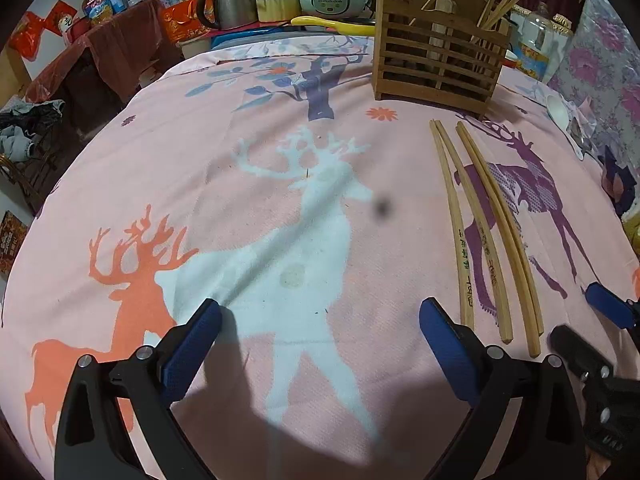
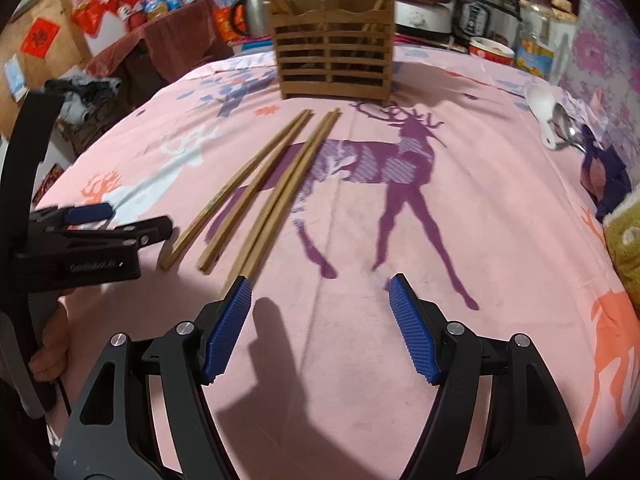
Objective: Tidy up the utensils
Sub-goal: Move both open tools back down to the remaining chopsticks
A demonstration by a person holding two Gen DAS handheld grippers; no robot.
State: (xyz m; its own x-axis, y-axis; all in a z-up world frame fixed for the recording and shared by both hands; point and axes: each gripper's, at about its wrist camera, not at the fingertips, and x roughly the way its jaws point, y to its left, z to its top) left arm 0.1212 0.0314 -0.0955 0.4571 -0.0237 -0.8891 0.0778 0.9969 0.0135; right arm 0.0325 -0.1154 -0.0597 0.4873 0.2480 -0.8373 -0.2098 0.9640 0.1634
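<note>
Four wooden chopsticks (image 2: pixel 256 196) lie in two pairs on the pink deer-print cloth (image 2: pixel 400 360) covering the table, thin ends toward the far edge, just short of the slatted wooden holder (image 2: pixel 334 60) standing near that far edge. Holder already has several chopsticks upright inside.

Left gripper (image 1: pixel 320 328) jaws released wide, nothing between, low over the cloth; its right pad sits just beside the thick end of the nearest chopstick, contact unclear.

Right gripper (image 2: pixel 320 304) jaws parted, empty; its left pad is at the thick ends of the right-hand pair, touching or not I cannot tell.

White spoon (image 2: pixel 542 114) and metal spoon (image 2: pixel 564 126) lie together near the cloth's far right edge.
</note>
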